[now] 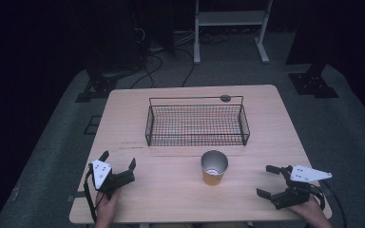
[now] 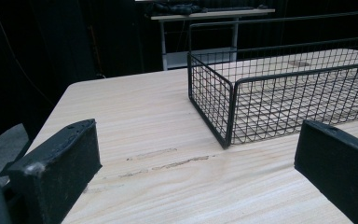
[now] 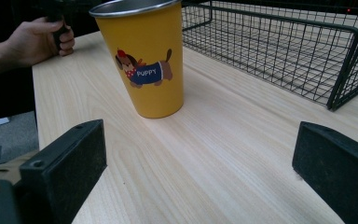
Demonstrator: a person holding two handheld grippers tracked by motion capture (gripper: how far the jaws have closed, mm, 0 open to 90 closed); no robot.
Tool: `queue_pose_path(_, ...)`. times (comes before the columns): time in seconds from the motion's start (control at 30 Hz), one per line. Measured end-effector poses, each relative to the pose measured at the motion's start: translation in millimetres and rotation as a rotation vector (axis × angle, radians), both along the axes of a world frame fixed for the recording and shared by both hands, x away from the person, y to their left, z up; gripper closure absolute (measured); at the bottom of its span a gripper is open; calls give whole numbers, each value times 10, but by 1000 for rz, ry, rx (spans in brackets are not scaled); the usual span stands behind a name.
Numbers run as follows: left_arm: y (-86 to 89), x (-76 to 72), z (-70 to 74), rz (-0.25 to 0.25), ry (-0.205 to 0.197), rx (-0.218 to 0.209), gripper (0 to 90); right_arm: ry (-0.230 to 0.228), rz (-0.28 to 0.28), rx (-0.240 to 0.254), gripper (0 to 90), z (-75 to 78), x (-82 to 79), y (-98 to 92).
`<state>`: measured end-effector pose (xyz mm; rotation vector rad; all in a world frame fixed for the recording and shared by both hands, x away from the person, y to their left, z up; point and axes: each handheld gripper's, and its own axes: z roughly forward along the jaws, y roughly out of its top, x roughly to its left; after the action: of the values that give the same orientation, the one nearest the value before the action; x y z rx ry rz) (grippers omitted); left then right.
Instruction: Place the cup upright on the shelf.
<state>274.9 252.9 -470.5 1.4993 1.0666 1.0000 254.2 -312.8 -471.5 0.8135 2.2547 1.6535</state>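
While upright near the table's (image 1: pixel 180 199) front edge, yellow metal cup with a puppy print (image 1: pixel 214 167) stands between both grippers, slightly nearer right gripper (image 1: pixel 272 181) than left gripper (image 1: pixel 120 163); both wide open, empty.

One yellow cup (image 1: pixel 214 168), one wire basket (image 1: pixel 197 122) — two grippers — one table (image 1: pixel 266 114)
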Motion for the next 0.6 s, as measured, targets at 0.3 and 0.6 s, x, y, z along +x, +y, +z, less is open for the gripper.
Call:
queue_pose_path(0.3,-4,-2,0,0,0,4,0,1,14,-4,24,8,4,73)
queue_pose_path(0.6,-4,-10,-1,-4,-4,3,0,-27,45,-12,24,92,-29,257)
